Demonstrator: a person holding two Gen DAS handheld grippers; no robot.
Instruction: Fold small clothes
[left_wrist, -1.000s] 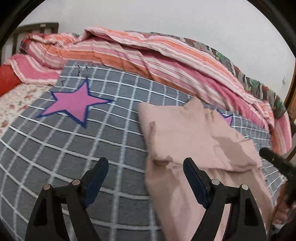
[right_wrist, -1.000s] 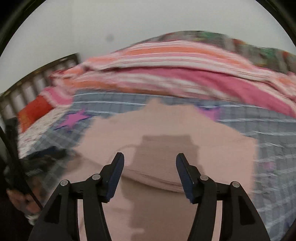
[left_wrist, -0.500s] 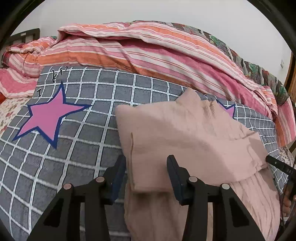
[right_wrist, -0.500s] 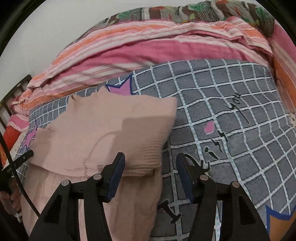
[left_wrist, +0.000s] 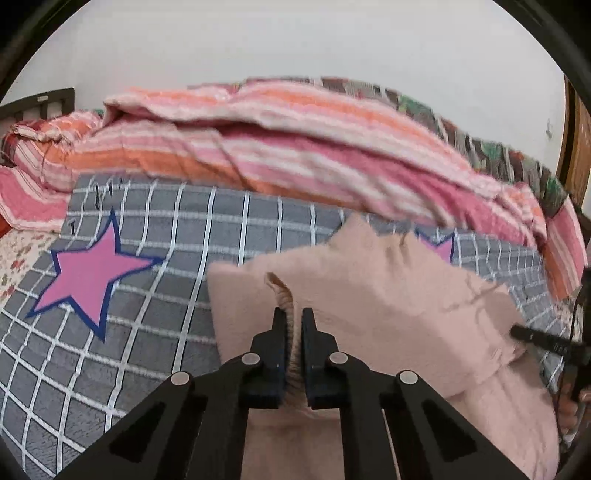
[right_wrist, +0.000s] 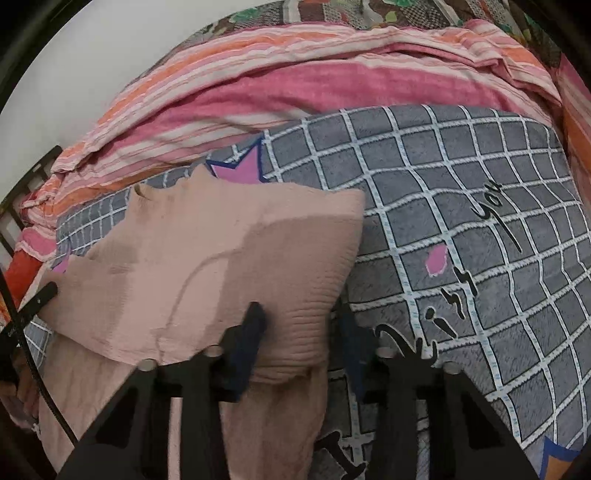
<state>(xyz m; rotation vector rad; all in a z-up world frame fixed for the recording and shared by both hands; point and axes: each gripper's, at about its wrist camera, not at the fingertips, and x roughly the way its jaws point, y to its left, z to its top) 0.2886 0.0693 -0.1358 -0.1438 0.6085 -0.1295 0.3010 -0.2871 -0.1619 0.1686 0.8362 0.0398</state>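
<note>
Left claw (left_wrist: 294, 325), open a second ago, now clenched on pink garment (left_wrist: 388, 280) hem; right claw (right_wrist: 301, 332) released astride its corner: fold begun.

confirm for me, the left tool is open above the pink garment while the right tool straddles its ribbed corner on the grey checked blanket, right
Not quite. In the left wrist view the left tool is shut on the pink garment, pinching a raised fold. The right tool does straddle the ribbed corner on the grey checked blanket.

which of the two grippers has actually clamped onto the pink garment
The left gripper: its fingers are pinched shut on the pink garment. The right gripper is open, merely straddling the fabric's corner.
</note>
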